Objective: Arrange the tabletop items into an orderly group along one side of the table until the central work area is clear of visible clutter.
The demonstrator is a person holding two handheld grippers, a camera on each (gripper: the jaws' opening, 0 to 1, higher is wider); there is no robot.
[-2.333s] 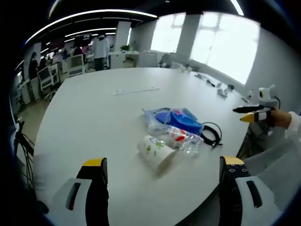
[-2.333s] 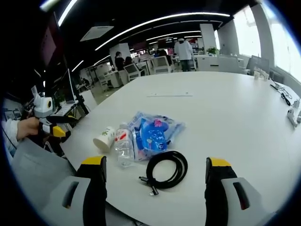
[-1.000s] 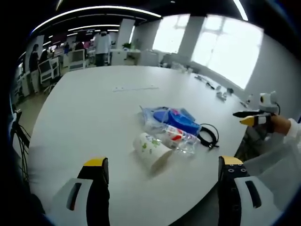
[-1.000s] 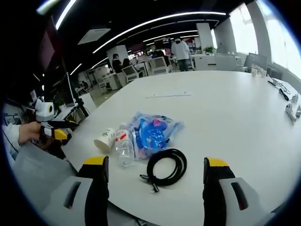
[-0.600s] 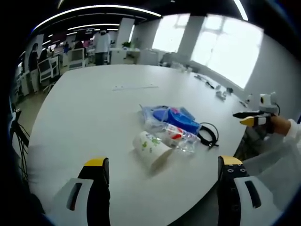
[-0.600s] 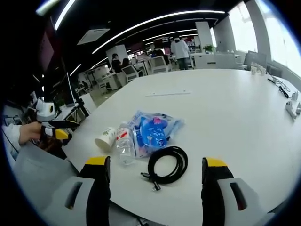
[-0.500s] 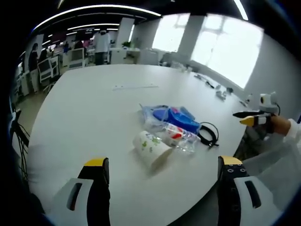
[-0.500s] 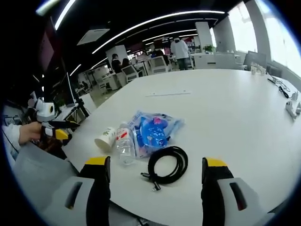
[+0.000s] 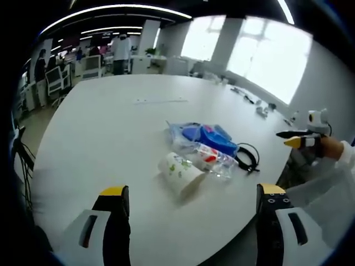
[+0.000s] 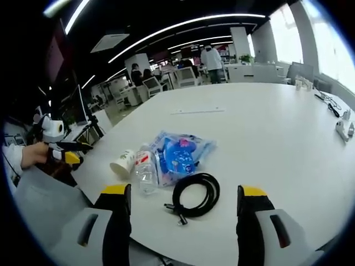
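Pretty much nothing's been moved since a moment ago. Left gripper (image 9: 188,213) and right gripper (image 10: 186,213) are held spread and empty, cup (image 9: 180,173), bottle (image 9: 213,159), blue bag (image 10: 180,152) and cable (image 10: 195,195) clustered just ahead, untouched, so tidying hasn't been started.

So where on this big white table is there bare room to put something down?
Most of the white round table is bare: the whole stretch beyond the blue plastic packet, and the right side out to its rim. It is crowded only near the edge, where the paper cup, clear plastic bottle, packet and coiled black cable cluster together.
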